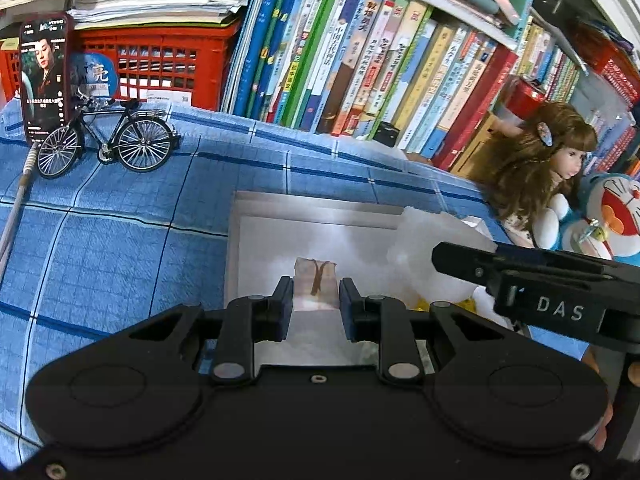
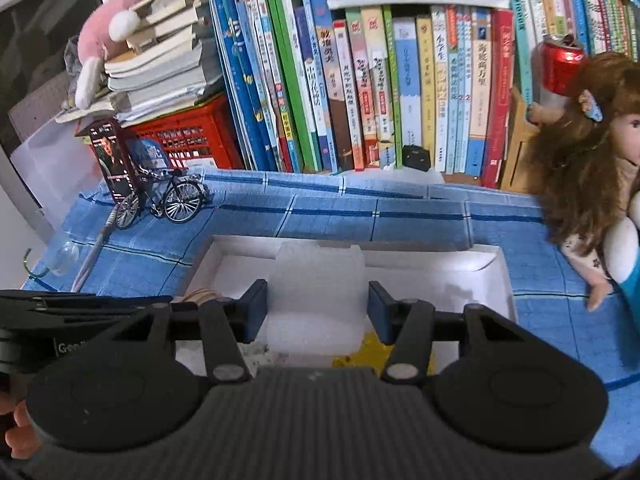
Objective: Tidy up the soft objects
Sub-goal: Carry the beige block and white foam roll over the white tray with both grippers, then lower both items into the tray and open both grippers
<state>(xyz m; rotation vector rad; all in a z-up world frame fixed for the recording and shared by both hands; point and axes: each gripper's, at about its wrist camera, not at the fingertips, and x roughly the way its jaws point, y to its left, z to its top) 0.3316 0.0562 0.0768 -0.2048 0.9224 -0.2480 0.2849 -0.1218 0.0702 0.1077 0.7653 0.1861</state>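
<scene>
Blue cloth [image 2: 400,216]; foam block [image 2: 316,296] between right fingers [image 2: 256,312], seemingly gripped.

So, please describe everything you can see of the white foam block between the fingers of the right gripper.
The white foam block looks soft, translucent and squarish, with notched top corners. It stands upright between the fingers of the right gripper, which press its two sides, over the white box. In the left wrist view it shows as a pale blurred mass beside the left gripper.
</scene>
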